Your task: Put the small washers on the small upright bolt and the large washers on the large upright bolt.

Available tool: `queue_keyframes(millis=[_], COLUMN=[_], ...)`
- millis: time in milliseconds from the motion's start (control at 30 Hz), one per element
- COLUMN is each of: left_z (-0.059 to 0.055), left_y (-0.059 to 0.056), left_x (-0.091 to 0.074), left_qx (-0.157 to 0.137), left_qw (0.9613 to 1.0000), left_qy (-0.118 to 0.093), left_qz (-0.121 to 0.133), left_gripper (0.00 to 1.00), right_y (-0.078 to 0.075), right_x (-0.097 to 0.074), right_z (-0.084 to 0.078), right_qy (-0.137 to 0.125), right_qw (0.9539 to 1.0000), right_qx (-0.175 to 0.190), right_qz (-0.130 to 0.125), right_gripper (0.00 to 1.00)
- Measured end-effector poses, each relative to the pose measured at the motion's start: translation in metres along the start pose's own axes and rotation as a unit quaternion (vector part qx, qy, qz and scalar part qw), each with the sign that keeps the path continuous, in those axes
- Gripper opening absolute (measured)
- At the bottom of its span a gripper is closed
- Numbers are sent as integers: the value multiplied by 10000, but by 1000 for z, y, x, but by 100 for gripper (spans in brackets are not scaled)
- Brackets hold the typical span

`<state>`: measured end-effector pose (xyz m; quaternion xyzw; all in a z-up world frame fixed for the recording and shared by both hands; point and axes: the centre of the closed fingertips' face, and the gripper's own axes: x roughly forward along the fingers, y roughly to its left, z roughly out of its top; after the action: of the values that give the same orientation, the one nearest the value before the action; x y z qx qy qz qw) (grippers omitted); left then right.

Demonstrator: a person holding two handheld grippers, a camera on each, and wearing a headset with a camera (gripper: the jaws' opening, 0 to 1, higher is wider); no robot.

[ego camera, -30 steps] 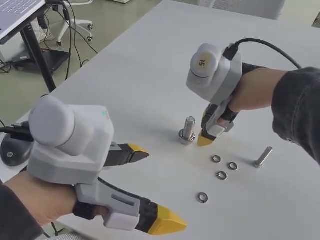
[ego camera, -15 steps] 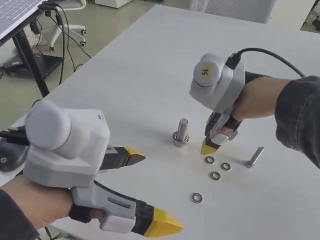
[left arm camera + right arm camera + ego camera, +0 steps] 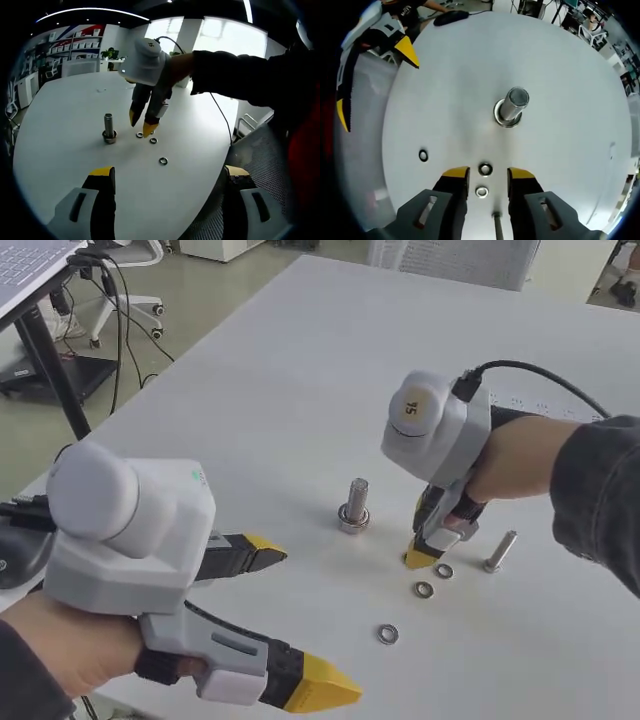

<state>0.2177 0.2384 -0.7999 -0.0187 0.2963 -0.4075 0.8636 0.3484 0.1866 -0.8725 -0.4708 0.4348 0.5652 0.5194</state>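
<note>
A large upright bolt [image 3: 353, 505] [image 3: 511, 106] stands mid-table with a washer round its base. A small bolt [image 3: 498, 551] lies on its side to the right. Three small washers lie loose near it [image 3: 444, 571] [image 3: 424, 589] [image 3: 388, 634]. My right gripper [image 3: 420, 558] [image 3: 488, 173] points down at the table, open, and one washer [image 3: 485, 169] lies between its yellow tips, another [image 3: 481, 191] further back between its fingers. My left gripper [image 3: 300, 625] [image 3: 167, 175] hovers wide open near the table's front left, holding nothing.
The white table [image 3: 300, 390] stretches far back and its left edge runs diagonally. Beyond that edge are a laptop stand [image 3: 45, 350], cables and an office chair base on the floor. A dark mouse [image 3: 12, 560] sits by my left hand.
My right gripper has moved away from the large bolt, toward me, and come down over the loose washers. My left gripper has barely moved. The head camera has shifted.
</note>
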Motion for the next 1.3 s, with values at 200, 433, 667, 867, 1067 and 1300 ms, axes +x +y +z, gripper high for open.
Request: queue_keyframes(millis=[200,433,667,867,1067,1300], left_z=[0,0,1,1,0,0], left_y=[0,1,1,1,1,0], left_x=[0,-1,0,1,1,1], left_qx=[10,14,8,14,20,21], left_qw=[10000,10000,10000,10000,10000,10000], left_qy=[-6,-14,-17,-18,-14,-10], left_qz=[-2,-11,-19,-24,-21,-22], left_gripper=[88,88,88,88,88,88], right_y=[0,-2,-1,3,6,5], right_x=[1,5,8,6,6,6], right_z=[-2,-4,-4,-3,-4,-4], right_qy=[23,47,56,52,41,-20], right_qw=[10000,10000,10000,9998,9999,9999], right_qx=[9,-12,-48,-148,-87,13], right_qz=[-9,-55,-56,-86,-80,-105], right_gripper=[30,25,23,20,19,16])
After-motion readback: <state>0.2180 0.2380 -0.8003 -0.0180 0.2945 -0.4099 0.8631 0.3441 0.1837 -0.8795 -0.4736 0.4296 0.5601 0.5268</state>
